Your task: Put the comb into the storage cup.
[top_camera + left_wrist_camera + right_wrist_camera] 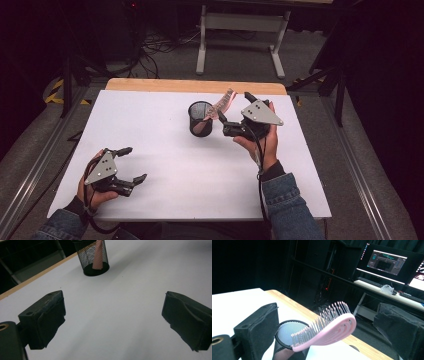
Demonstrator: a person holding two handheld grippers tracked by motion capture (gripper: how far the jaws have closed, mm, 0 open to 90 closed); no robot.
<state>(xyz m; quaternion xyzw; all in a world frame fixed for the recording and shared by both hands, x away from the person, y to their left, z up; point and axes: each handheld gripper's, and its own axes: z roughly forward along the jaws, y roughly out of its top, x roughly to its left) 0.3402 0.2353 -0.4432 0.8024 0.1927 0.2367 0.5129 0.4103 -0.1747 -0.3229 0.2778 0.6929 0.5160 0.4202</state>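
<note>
1. High view. White table (165, 150) with a wood edge along its far side. A black mesh cup (200, 118) stands upright just past the table's middle, toward 1 o'clock. A pink hairbrush (220, 106) rests in the cup, handle down, its head leaning out over the rim toward 2 o'clock. The right gripper (232, 112), held in the person's right hand (260, 142), sits just beside the cup at 3 o'clock; its jaws are spread on either side of the brush head, and no contact with it can be made out. The left gripper (132, 164), in the left hand (92, 192), lies at 8 o'clock, well apart from the cup, jaws spread and empty.

2. Left gripper view. Both black jaws rise wide apart over bare table. The mesh cup (93, 258) stands at 11 o'clock, the pink handle (98, 255) visible through its mesh.

3. Right gripper view. The hairbrush (329, 328) head slants between the two spread jaws, bristles up, touching neither. The mesh cup (289, 340) sits below it at 7 o'clock. Lit monitors (387, 262) stand at 1 o'clock beyond the table.
</note>
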